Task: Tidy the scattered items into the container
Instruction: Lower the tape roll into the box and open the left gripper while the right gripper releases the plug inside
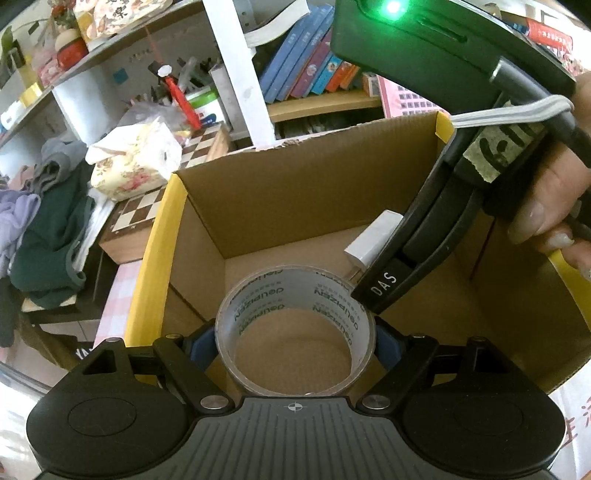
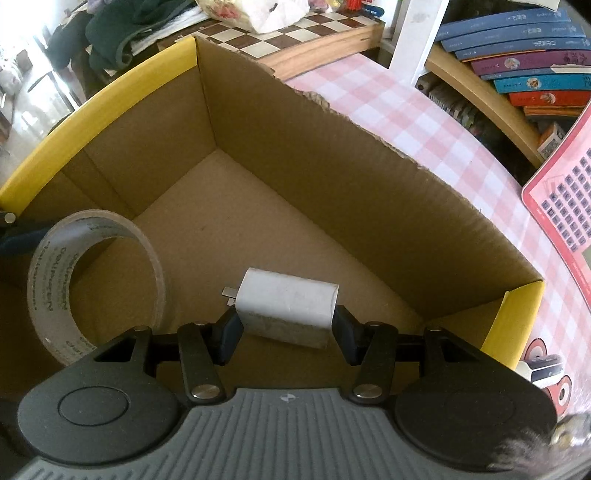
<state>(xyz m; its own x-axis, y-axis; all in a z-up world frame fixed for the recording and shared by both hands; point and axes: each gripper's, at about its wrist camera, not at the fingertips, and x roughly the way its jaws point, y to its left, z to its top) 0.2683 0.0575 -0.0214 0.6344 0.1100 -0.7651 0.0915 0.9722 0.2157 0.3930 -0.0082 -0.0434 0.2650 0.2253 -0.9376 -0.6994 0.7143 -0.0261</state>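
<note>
Inside the open cardboard box (image 2: 332,177), both grippers hold their loads above the bare floor. The left gripper (image 1: 295,343) has its fingers clamped on the outer sides of a roll of clear tape (image 1: 295,325), and the right gripper (image 2: 286,332) has its fingers closed on the ends of a white charger plug (image 2: 288,306). Beside the box lie a pink checked tablecloth (image 2: 406,122) and a chessboard (image 2: 295,29).

A pink-and-white checked tablecloth (image 2: 388,110) covers the table. A wooden chessboard (image 2: 295,31) lies at its far edge, with a floral fabric bundle (image 1: 133,162) resting on it. Beside the chessboard, dark green clothing (image 1: 48,236) is heaped. Behind the table, a wooden shelf (image 2: 476,92) holds a row of leaning books (image 2: 517,55). A pink keypad panel (image 2: 565,206) stands near the shelf.
</note>
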